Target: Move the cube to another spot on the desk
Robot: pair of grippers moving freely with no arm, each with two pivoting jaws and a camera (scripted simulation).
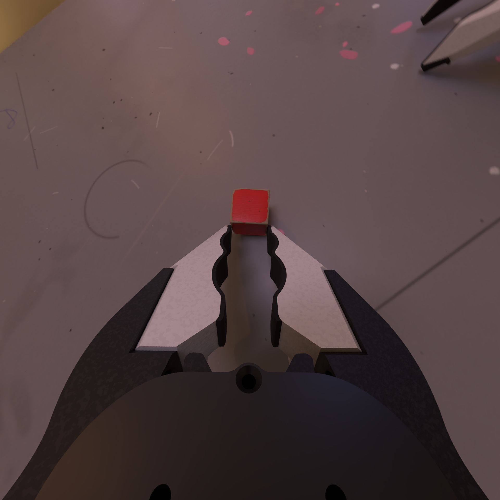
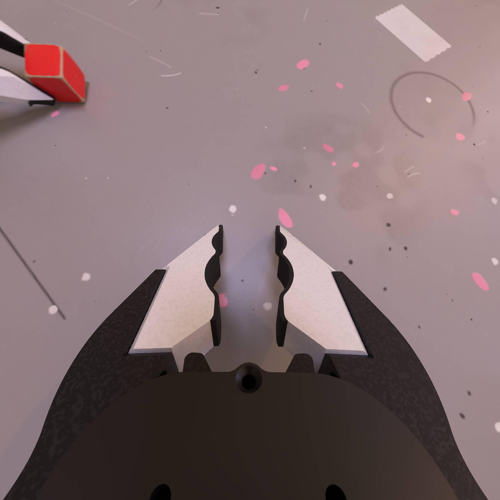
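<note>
Left gripper (image 1: pixel 249 230) has its fingertips pressed against both sides of the red cube (image 1: pixel 250 209), clamped on its near end. Cube has tan worn edges and sits low on the grey table (image 1: pixel 351 162); whether it touches the surface or is just lifted, cannot tell. In the right wrist view the cube (image 2: pixel 52 73) shows top left with the left gripper (image 2: pixel 38 78) on it. Right gripper (image 2: pixel 249 230) is well apart from the cube, fingers spread with nothing between, over bare table (image 2: pixel 162 162). Table has pink paint flecks (image 2: pixel 258 171), white specks, scratches, a dark ring mark (image 2: pixel 433 104), a white tape strip (image 2: pixel 412 32).
</note>
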